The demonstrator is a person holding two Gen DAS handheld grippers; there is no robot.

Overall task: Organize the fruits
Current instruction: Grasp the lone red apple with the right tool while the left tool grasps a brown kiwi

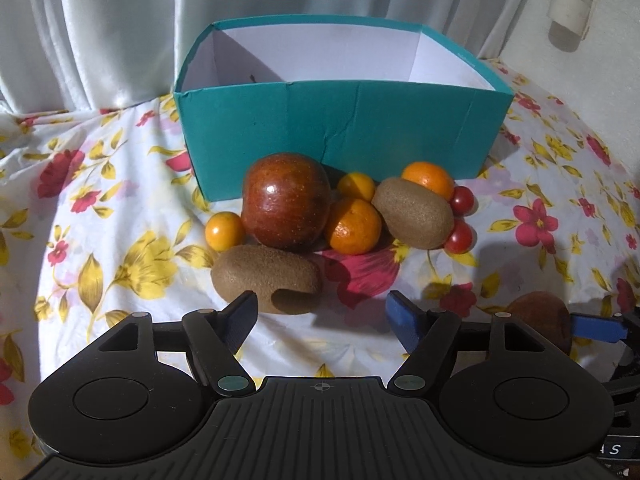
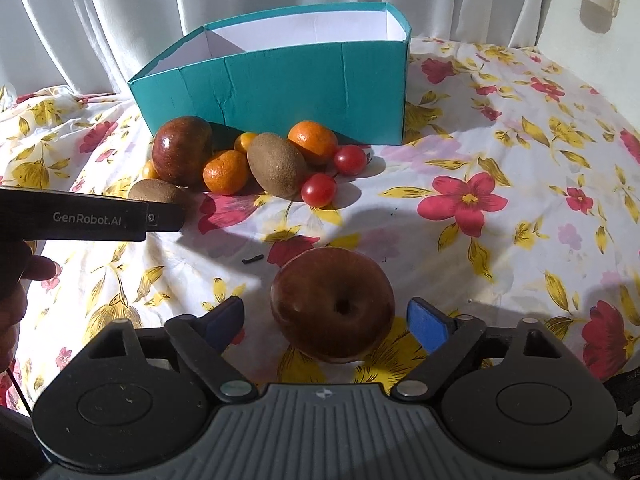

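Note:
A pile of fruit lies before a teal box (image 1: 340, 128) on the flowered cloth: a red apple (image 1: 286, 200), mandarins (image 1: 352, 226), two kiwis and cherry tomatoes (image 1: 460, 236). My left gripper (image 1: 322, 314) is open just above the near kiwi (image 1: 264, 276). Its left finger overlaps that kiwi and the right finger stands well clear. In the right wrist view a second red apple (image 2: 332, 304) lies apart from the pile, stem hollow up. My right gripper (image 2: 326, 320) is open around it, with a small gap at each blue pad.
The teal box (image 2: 280, 80) has white inner walls, and I cannot see its floor. A white curtain hangs behind it. In the right wrist view the other gripper's black finger (image 2: 120, 216) and a hand (image 2: 16, 292) reach in from the left. Bare cloth (image 2: 520, 160) spreads to the right.

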